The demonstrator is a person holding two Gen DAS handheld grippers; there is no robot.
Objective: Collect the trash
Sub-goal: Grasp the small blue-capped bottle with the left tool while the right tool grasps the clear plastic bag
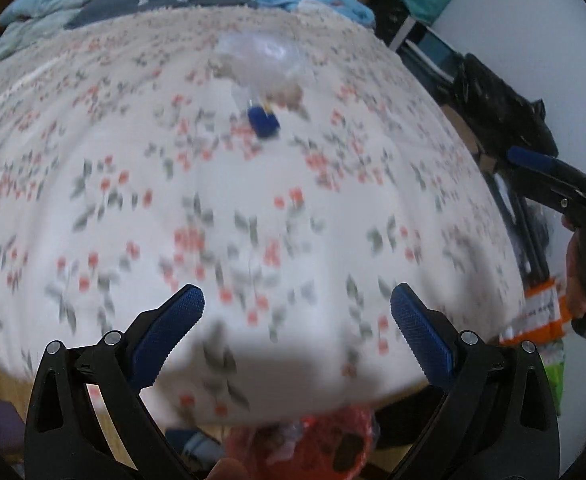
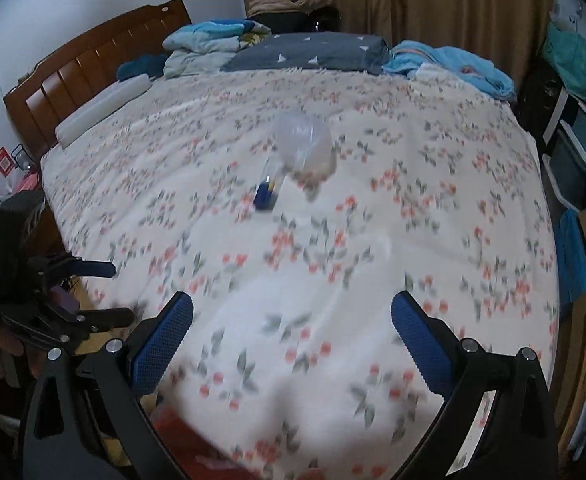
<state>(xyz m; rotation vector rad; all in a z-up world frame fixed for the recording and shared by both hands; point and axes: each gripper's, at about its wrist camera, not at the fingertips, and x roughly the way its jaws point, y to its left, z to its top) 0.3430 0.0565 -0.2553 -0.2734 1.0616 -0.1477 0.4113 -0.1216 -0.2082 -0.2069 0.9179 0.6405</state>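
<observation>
Floral cotton — a bedsheet [image 2: 333,272] printed with red blossoms and grey leaves — filled both wrist views, blurred throughout. We noted the trash near the middle of the bed: a clear plastic cup [image 2: 303,146] lying on its side, and just beside it, on the near side, a small blue object [image 2: 266,196] that we could not identify through the blur. In the left view the same cup [image 1: 259,62] and blue object [image 1: 264,121] appeared well ahead of the fingers. We recorded the left gripper [image 1: 297,320] spread wide with nothing between its blue pads, and the right gripper [image 2: 292,328] likewise wide and unloaded — both over the near edge of the bed, well apart from the trash. A red bag [image 1: 313,444] showed below the left gripper. Folded blankets [image 2: 213,46] and a dark pillow [image 2: 313,54] lay along the far side.
</observation>
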